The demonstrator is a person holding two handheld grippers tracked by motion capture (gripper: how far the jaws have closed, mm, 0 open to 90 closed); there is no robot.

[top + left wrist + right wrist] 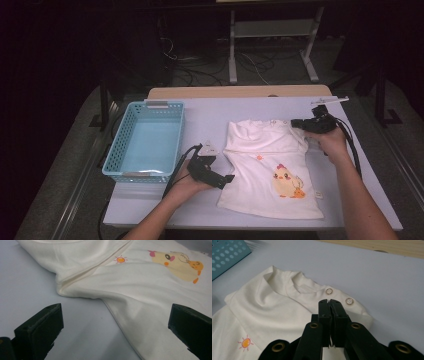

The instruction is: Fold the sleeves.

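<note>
Jaws of the left gripper stand wide apart at seven o'clock, empty, just beside the white chick-print shirt (lying flat mid-table). Farther, at one o'clock, the right gripper pinches the shirt's shoulder fabric, jaws closed.

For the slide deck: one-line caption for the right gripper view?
Right hand-held gripper, jaws shut, over the shoulder of a cream shirt near its snaps.
</note>
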